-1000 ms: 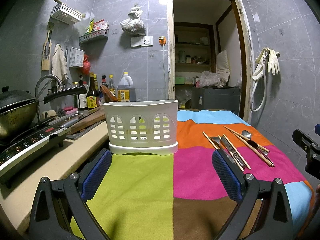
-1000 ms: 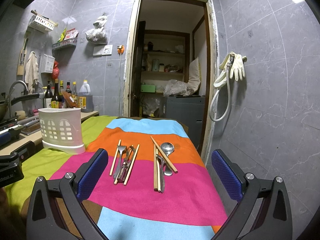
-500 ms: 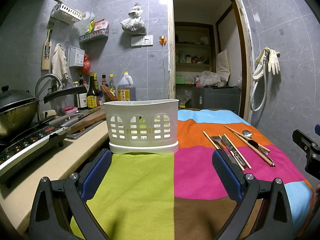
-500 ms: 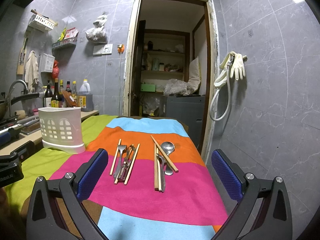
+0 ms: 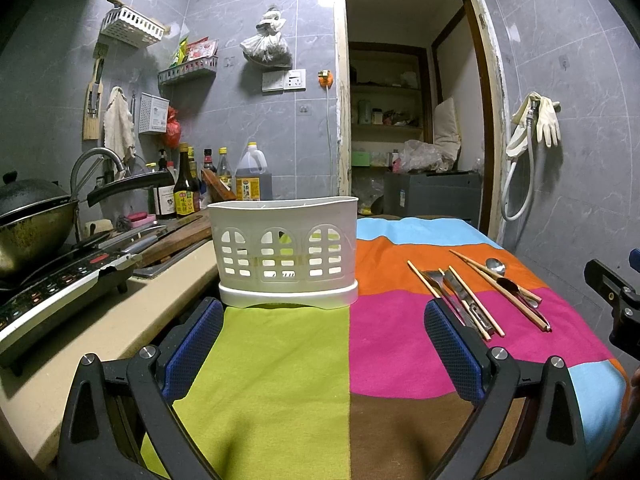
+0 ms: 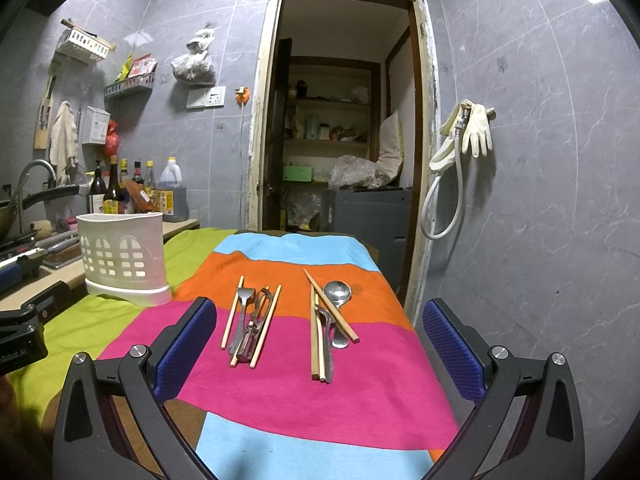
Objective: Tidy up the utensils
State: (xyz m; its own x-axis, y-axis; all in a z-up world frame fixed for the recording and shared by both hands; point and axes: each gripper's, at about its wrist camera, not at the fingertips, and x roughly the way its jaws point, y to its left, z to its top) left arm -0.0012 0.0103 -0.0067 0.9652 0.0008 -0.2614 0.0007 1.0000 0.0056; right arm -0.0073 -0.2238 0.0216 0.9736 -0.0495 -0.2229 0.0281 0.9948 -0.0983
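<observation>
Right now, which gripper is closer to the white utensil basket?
Left. The left gripper faces the white utensil basket head-on, just short of it; the right gripper sits off to the basket's right, facing the utensils.

Dim cool indoor light, sharp focus, strong fisheye bending, dark vignetted corners

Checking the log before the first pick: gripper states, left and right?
Left gripper: open, holding nothing, facing the white utensil holder.
Right gripper: open, holding nothing, facing the utensils on the cloth.
</observation>
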